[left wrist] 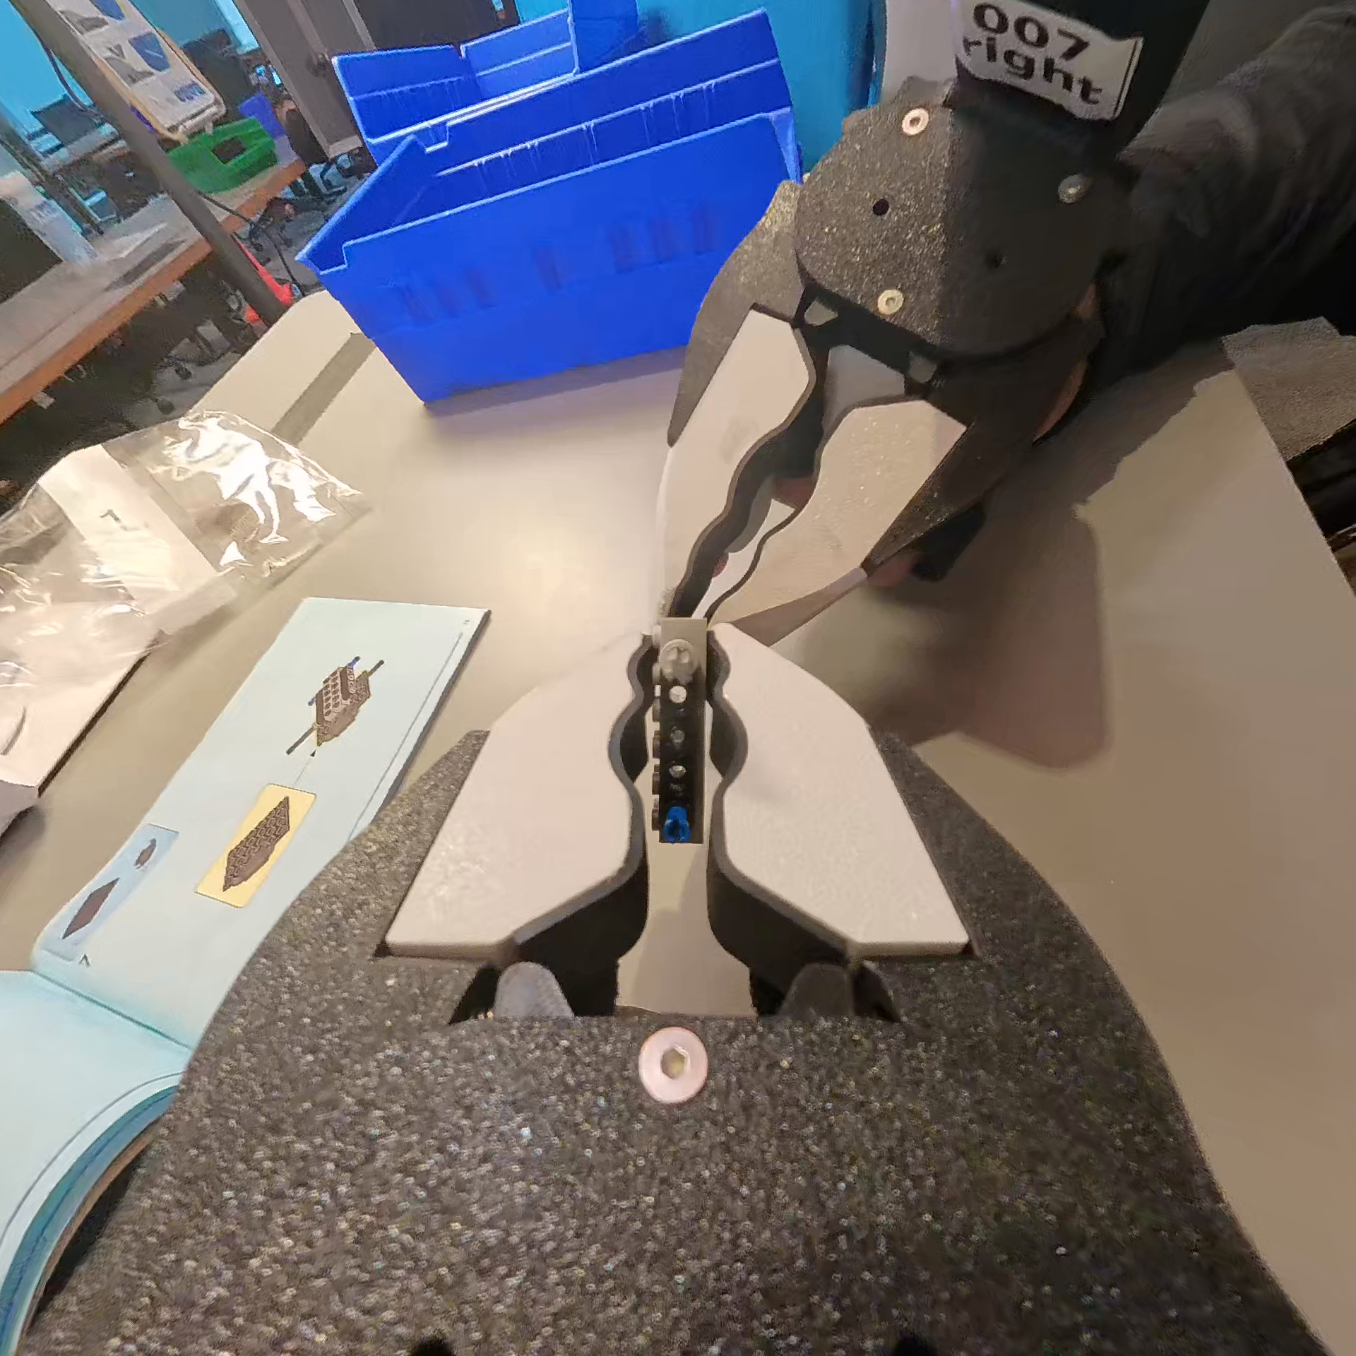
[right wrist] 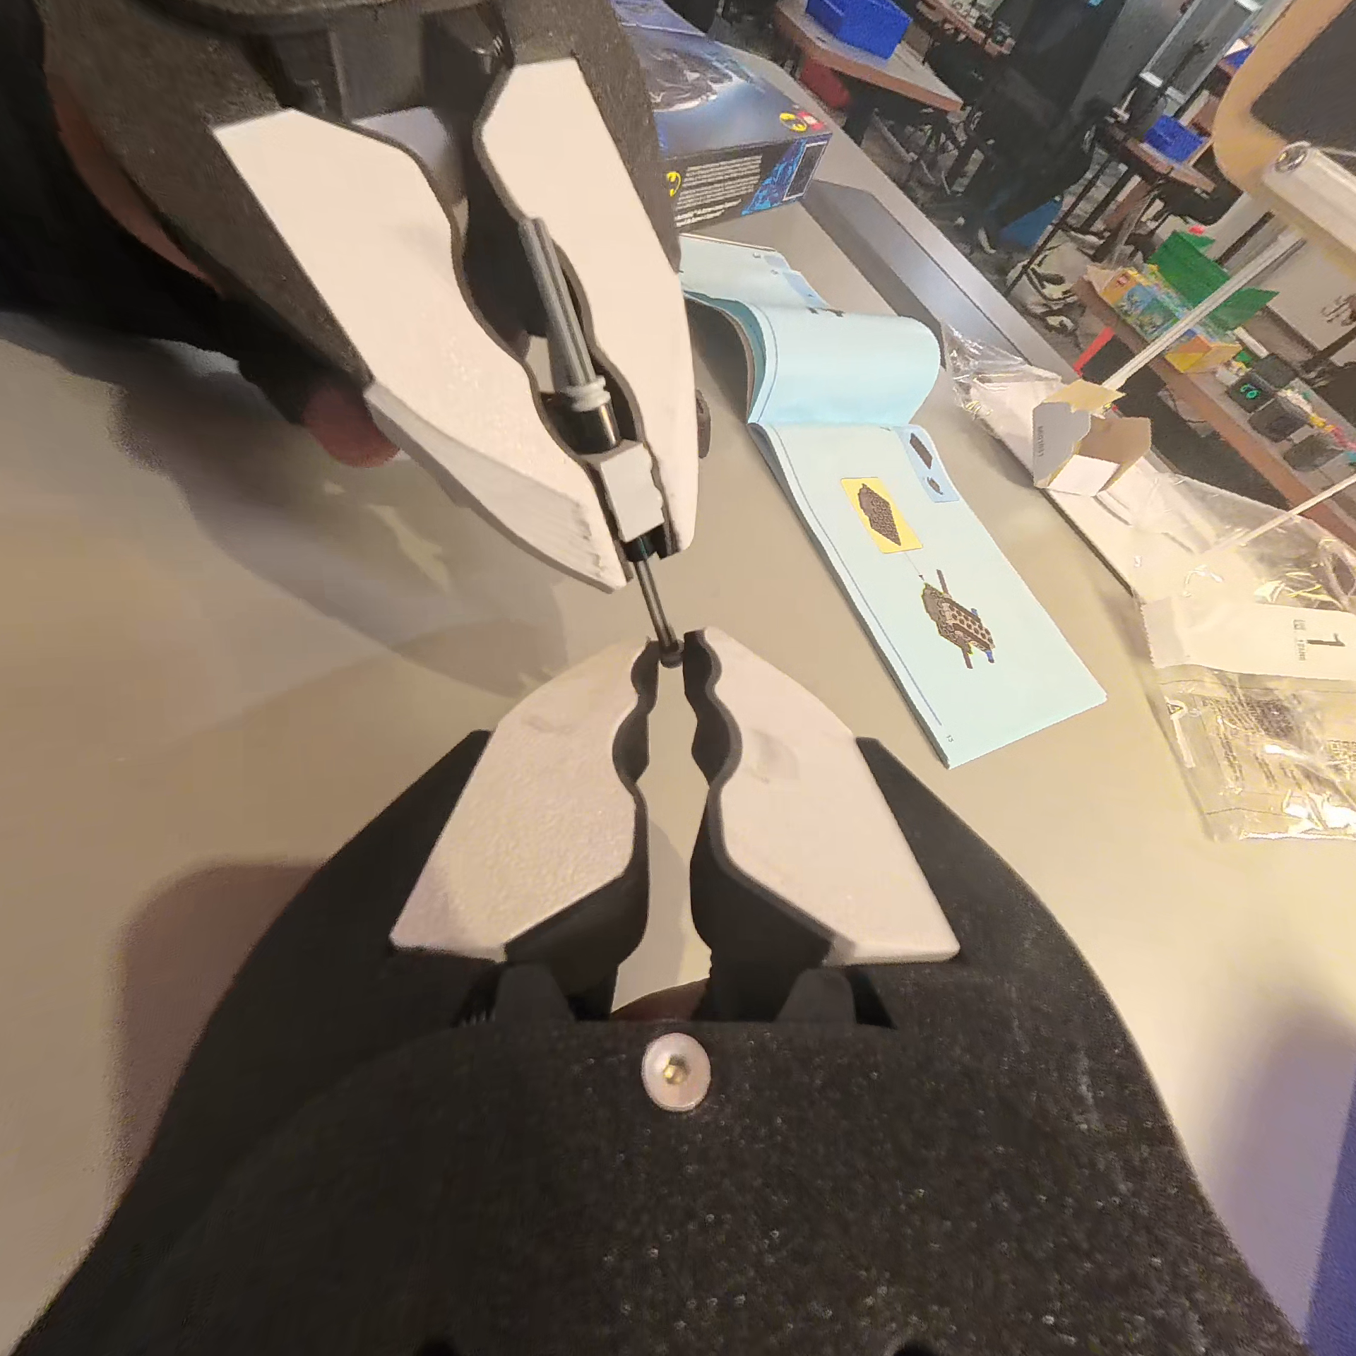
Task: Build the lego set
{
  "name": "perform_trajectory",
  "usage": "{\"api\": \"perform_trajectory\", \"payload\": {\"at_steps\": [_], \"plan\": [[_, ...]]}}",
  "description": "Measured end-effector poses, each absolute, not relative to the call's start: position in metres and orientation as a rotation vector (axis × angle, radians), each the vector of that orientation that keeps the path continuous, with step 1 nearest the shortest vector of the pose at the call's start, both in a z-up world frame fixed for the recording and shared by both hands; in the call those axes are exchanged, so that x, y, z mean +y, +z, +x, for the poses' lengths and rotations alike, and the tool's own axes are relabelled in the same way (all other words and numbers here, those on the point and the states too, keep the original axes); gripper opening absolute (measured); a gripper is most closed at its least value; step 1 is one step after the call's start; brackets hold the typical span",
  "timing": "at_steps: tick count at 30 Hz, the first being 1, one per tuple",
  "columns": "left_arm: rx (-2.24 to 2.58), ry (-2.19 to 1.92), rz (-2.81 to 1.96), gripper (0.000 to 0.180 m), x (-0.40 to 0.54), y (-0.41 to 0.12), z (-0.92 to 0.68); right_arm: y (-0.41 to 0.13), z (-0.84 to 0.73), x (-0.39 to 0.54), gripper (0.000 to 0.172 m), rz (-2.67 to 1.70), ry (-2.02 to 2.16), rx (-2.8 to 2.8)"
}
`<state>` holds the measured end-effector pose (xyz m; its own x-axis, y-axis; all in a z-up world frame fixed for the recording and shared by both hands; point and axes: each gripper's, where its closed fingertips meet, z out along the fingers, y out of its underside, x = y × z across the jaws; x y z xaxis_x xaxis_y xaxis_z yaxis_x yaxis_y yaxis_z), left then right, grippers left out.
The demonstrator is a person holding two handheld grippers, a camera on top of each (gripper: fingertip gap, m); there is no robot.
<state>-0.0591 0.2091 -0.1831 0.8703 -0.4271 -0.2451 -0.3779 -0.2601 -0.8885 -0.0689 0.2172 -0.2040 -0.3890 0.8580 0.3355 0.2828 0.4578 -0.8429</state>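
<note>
A smooth, matte grey tabletop [left wrist: 514, 528] fills both wrist views, warmly lit, with soft shadows under the tools.

The left gripper [left wrist: 679, 646], with pale grey fingers on a black speckled foam body, is clenched on a small toy-brick assembly [left wrist: 682, 741]: a black beam with a row of holes backed by a grey plate, a light grey pin at its far end and a blue pin at its near end. Both pads press against its sides.

The right gripper [right wrist: 669, 649] meets it from twelve o'clock in the left view. Its fingertips are pinched on the end of a thin dark grey axle rod [right wrist: 653, 609], which runs from those tips into the end of the brick assembly.

At nine o'clock in the left view lies an open pale blue instruction booklet [left wrist: 242, 770] showing brick diagrams. Beyond it, at ten o'clock, sit crinkled clear plastic bags [left wrist: 183, 499]. At twelve o'clock stands a bright blue corrugated plastic bin [left wrist: 550, 242].

In the right view a dark printed cardboard box [right wrist: 741, 169] sits at one o'clock, and a small opened white carton [right wrist: 1086, 447] at two o'clock beside more bags.

Behind the table is a workshop with teal walls [left wrist: 29, 66], wooden-topped benches [right wrist: 888, 66] and more blue bins.
</note>
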Motion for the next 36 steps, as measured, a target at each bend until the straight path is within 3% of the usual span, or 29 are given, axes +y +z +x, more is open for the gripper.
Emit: {"api": "perform_trajectory", "payload": {"at_steps": [17,24,30,36], "plan": [[0.578,-0.178,-1.922,0.012,0.208,-0.196,-0.056,-0.212,-0.065,0.21,0.005,-0.901,0.901,-1.986],[0.508,-0.258,-1.899,0.012,0.209,-0.191,-0.06,-0.211,-0.064,0.214,0.019,-0.843,0.913,-1.996],[0.365,-0.443,-1.775,0.012,0.207,-0.165,-0.063,-0.192,-0.062,0.219,0.024,-0.827,1.061,-1.907],[0.199,-0.784,-1.486,0.012,0.196,-0.121,-0.065,-0.135,-0.051,0.216,0.025,-0.642,1.216,-1.619]]}}
